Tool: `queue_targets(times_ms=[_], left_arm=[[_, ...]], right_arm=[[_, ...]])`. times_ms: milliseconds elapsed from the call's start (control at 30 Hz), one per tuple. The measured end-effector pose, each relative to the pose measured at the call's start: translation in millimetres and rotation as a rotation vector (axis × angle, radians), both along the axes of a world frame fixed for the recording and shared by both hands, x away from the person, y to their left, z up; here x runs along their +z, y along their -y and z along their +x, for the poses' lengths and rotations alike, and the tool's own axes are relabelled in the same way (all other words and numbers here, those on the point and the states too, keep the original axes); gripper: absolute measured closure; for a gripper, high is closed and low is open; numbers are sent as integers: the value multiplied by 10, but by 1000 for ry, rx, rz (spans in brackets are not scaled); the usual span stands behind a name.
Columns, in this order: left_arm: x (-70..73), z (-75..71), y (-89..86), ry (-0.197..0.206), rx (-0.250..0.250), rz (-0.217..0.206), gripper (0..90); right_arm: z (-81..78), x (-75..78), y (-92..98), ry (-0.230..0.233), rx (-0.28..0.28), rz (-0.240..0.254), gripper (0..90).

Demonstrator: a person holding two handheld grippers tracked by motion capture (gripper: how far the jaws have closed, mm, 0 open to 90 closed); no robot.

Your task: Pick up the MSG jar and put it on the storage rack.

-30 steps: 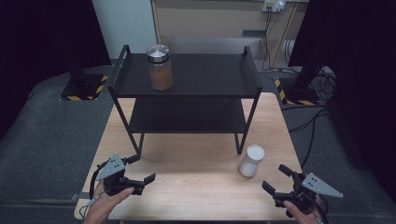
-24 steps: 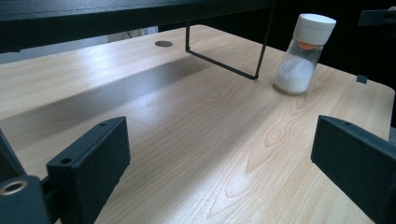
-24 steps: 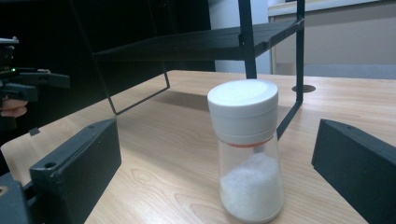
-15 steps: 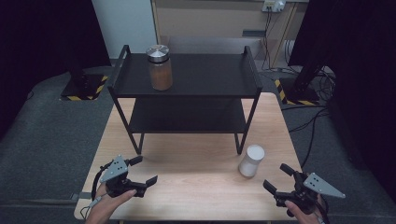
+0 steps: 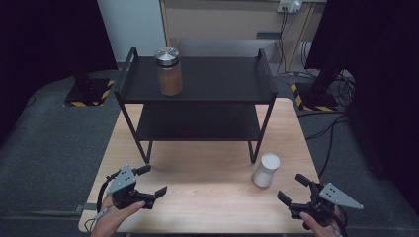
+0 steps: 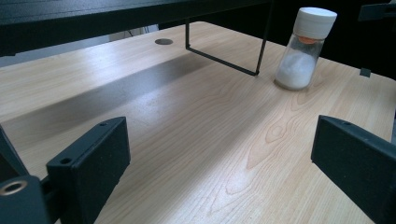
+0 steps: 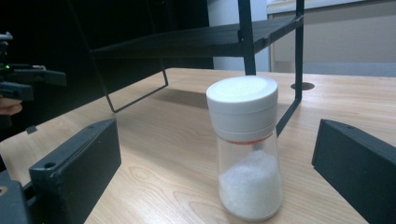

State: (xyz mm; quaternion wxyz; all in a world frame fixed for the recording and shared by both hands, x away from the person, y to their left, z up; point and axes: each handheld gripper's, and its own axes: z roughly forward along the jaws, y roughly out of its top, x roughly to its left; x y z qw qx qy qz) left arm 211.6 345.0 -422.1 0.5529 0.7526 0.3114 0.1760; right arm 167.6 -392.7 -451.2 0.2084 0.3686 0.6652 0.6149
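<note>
Both hands sit low at the table's [image 5: 207, 173] near edge. Left gripper [image 5: 148, 181] by the near-left corner, right gripper [image 5: 294, 190] by the near-right; both w/ jaws wide apart, holding nothing. Salt shaker [image 5: 266, 169] stands upright near the right edge, just ahead of the right gripper. Right gripper view shows white grains and an orange band under the cap; no readable label.

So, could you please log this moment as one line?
left gripper: open, empty | right gripper: open, facing shaker | shaker: upright on table
</note>
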Motion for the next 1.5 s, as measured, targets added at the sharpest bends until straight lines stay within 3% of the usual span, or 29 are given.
queue_targets(times_ms=[233,533,1067,1500], left_arm=[[15,-12,-33,3,7,-3,31],[18,-13,-41,1,8,9,30],[30,-27,-68,5,15,0,30],[26,-26,-75,1,12,-2,30]], right_arm=[[67,54,-47,-1,10,-43,17],[186,55,-57,4,3,-51,15],[516,89,-200,-3,20,-110,18],[768,-16,-314,-12,42,-116,145]])
